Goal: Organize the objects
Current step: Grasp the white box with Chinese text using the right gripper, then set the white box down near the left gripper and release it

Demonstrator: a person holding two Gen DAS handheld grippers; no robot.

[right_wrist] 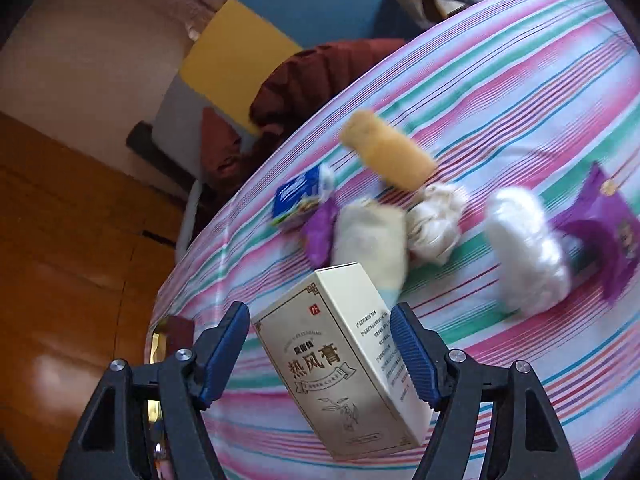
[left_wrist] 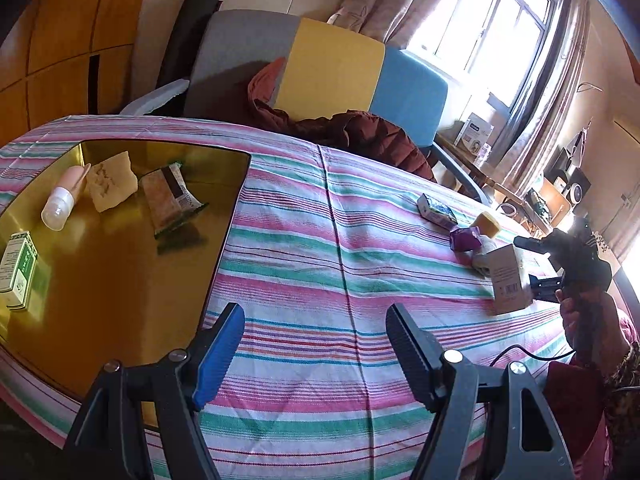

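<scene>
My right gripper point(right_wrist: 320, 344) is shut on a cream medicine box point(right_wrist: 344, 364) with Chinese print, tilted above the striped cloth; it also shows in the left wrist view point(left_wrist: 510, 280). Behind it lie a yellow roll point(right_wrist: 388, 152), a blue-white carton point(right_wrist: 300, 196), white wrapped bundles point(right_wrist: 524, 248) and a purple packet point(right_wrist: 608, 232). My left gripper point(left_wrist: 316, 340) is open and empty over the cloth, right of a gold tray point(left_wrist: 120, 300). The tray holds a green-white box point(left_wrist: 18, 270), a pink-white bottle point(left_wrist: 64, 198), a cream packet point(left_wrist: 110, 184) and a snack bar point(left_wrist: 168, 200).
A striped cloth point(left_wrist: 320, 240) covers the table. A grey, yellow and blue chair point(left_wrist: 320, 68) with a dark red jacket point(left_wrist: 360, 132) stands behind the table. A wooden wardrobe point(left_wrist: 60, 40) is at the left, a window point(left_wrist: 492, 20) and shelves at the right.
</scene>
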